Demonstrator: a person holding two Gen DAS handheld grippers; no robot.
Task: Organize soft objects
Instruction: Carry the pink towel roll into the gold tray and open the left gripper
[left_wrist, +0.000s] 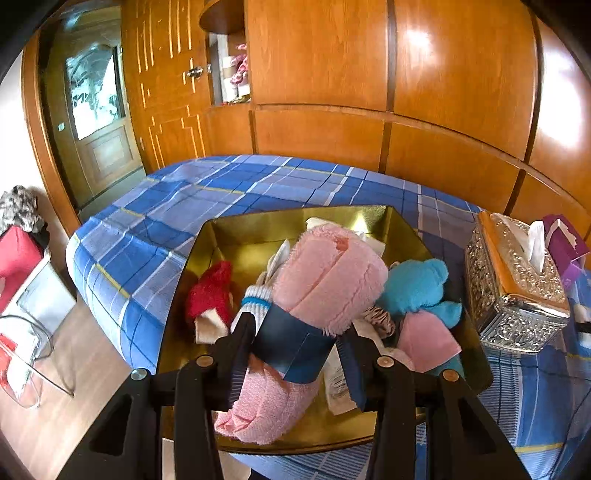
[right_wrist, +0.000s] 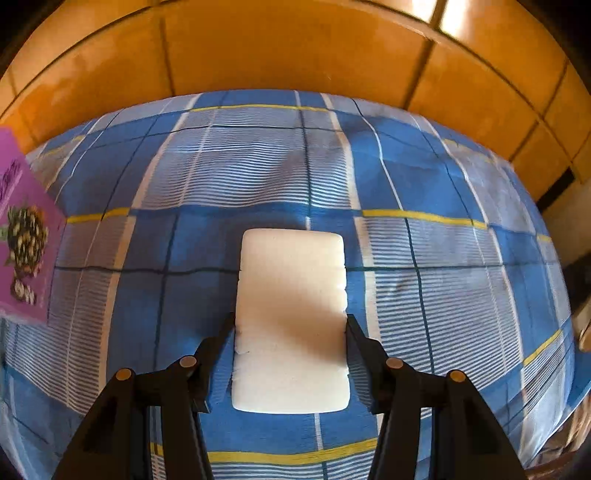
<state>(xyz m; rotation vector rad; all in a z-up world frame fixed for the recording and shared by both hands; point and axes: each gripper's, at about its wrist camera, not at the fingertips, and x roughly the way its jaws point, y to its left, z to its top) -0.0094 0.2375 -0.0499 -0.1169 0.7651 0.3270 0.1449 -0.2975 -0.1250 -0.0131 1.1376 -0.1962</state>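
In the left wrist view my left gripper (left_wrist: 295, 328) is shut on a rolled pink towel (left_wrist: 325, 280) with a dark blue paper band, held over a gold box (left_wrist: 258, 229) on the bed. In the box lie a red plush (left_wrist: 210, 291), a blue teddy (left_wrist: 417, 284), a pink cloth (left_wrist: 428, 339) and a white sock with a blue stripe (left_wrist: 255, 299). In the right wrist view my right gripper (right_wrist: 291, 325) has its fingers against both sides of a white foam sponge (right_wrist: 291, 317), which is on or just above the blue plaid bedspread (right_wrist: 443, 295).
A silver embossed tissue box (left_wrist: 517, 291) stands right of the gold box, with a purple carton (left_wrist: 565, 243) behind it; the carton also shows in the right wrist view (right_wrist: 26, 240). Wooden wall panels run behind the bed. A door, floor and bags lie left.
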